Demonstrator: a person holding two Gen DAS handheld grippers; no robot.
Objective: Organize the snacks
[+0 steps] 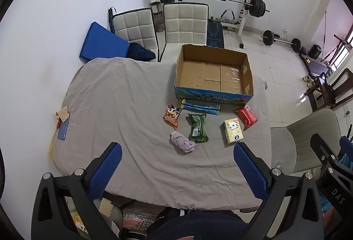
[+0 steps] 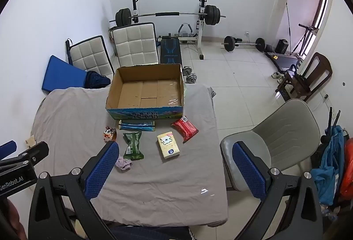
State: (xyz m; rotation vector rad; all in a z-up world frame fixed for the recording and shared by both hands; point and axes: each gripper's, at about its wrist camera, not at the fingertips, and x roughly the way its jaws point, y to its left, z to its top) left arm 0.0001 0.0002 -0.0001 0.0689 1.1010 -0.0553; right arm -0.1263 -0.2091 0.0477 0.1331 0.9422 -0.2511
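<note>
An empty cardboard box [image 1: 213, 71] [image 2: 145, 89] stands at the far side of a table under a grey cloth [image 1: 123, 107] [image 2: 72, 120]. In front of it lie a blue-green flat pack [image 1: 200, 106] [image 2: 138, 125], an orange panda packet [image 1: 172, 116] [image 2: 109, 133], a green bag [image 1: 198, 127] [image 2: 132, 145], a yellow box [image 1: 232, 130] [image 2: 168, 144], a red pack [image 1: 246, 117] [image 2: 184, 129] and a crumpled mauve wrapper [image 1: 183, 141] [image 2: 124, 163]. My left gripper [image 1: 177, 165] and right gripper [image 2: 174, 167] hover open above the near table edge, holding nothing.
Two white padded chairs [image 1: 184, 23] and a blue mat [image 1: 101, 43] stand behind the table. A grey chair [image 2: 278, 140] sits at the right. A barbell rack [image 2: 167, 17] and weights line the far wall. A phone [image 1: 62, 128] lies at the table's left edge.
</note>
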